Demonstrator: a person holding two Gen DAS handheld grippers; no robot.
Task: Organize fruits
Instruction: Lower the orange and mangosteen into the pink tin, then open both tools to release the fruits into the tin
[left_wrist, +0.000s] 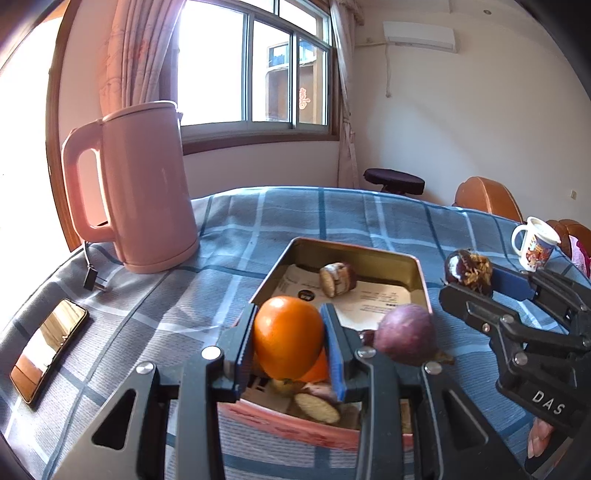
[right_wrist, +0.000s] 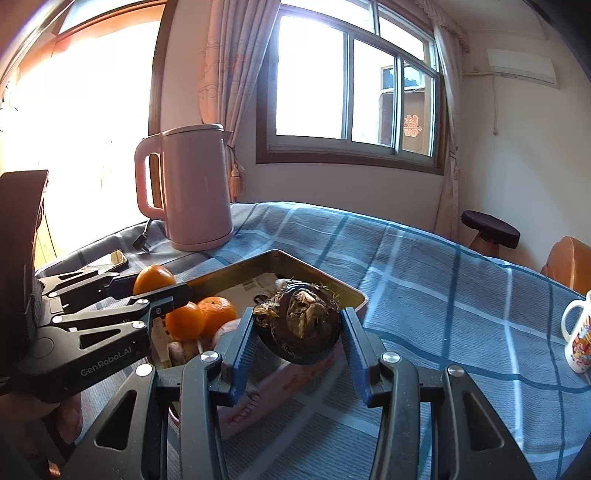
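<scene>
An orange (left_wrist: 286, 338) is clamped in the left tool (left_wrist: 288, 345), held over the near end of the tin (left_wrist: 415, 273). A dark, rough-skinned fruit (right_wrist: 300, 326) is gripped by the right tool (right_wrist: 297, 339) above the tin's near right side. Two oranges (right_wrist: 201, 319) and a purple fruit (left_wrist: 406, 338) are seen in the tin. Farther off on the checked tabletop (right_wrist: 424, 280), a pink kettle (left_wrist: 144, 188) and mug (left_wrist: 535, 242) are noted.

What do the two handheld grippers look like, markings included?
Both match: black angular frames with triangular cut-outs, silver rivets and blue ribbed pads. The left gripper has "GenRobot.AI" in white on its body; the right gripper shows "DAS". No cables visible.
</scene>
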